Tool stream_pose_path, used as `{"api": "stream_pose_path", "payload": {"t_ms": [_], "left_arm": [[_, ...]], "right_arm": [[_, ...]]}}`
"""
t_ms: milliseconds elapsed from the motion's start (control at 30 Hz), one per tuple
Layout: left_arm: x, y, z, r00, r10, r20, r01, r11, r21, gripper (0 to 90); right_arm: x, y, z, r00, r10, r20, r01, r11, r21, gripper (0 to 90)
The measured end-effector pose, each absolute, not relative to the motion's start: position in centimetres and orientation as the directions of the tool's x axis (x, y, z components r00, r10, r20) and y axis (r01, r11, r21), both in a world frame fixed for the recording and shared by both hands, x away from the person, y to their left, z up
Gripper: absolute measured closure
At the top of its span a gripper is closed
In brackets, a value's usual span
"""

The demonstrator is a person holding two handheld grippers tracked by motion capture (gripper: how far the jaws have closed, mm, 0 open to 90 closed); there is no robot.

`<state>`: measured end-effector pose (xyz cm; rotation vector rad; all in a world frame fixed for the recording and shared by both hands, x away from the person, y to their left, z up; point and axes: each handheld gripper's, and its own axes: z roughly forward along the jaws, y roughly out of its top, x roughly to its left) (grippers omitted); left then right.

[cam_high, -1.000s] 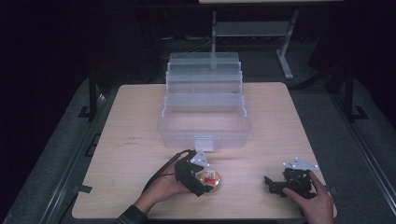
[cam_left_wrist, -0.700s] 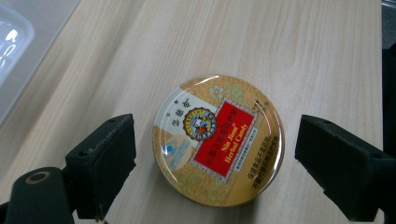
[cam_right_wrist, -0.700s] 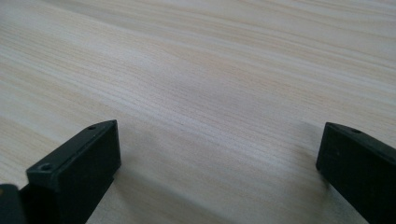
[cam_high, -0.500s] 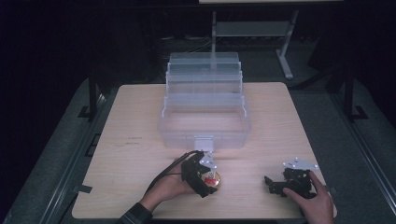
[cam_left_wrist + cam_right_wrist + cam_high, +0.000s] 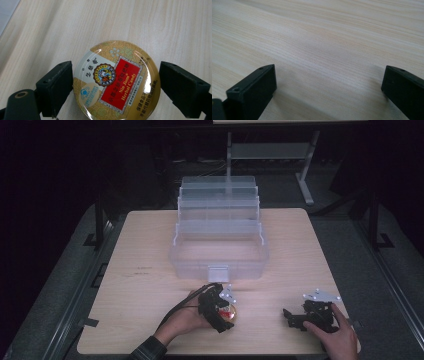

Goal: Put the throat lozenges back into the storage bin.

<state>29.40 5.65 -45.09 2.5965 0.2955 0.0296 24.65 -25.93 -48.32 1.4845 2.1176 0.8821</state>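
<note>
Left hand-held gripper: jaws wide, straddling round gold candy tin, ready to grip.
Right hand-held gripper: open, resting idle on pale wooden table.

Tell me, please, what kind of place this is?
Probably a lab or recording workspace, not a home: a bare light wooden table on dark flooring, a clear plastic tiered organiser box, and a metal stand behind in a dim room.
</note>
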Motion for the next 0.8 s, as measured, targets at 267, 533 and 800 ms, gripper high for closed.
{"api": "stream_pose_path", "payload": {"t_ms": [267,533,800], "left_arm": [[29.31,5.59,-45.27,0.977,0.213,-0.024,0.198,-0.847,0.493,16.9],[29.3,5.64,-45.19,0.979,0.203,-0.017,0.186,-0.855,0.484,19.4],[29.22,5.79,-44.92,0.979,0.203,-0.031,0.191,-0.846,0.497,19.5]], "right_arm": [[24.65,-25.93,-48.33,-0.352,0.936,0.027,0.679,0.235,0.696,0.0],[24.65,-25.93,-48.33,-0.352,0.936,0.027,0.679,0.235,0.696,0.0],[24.65,-25.93,-48.33,-0.352,0.936,0.027,0.679,0.235,0.696,0.0]]}}
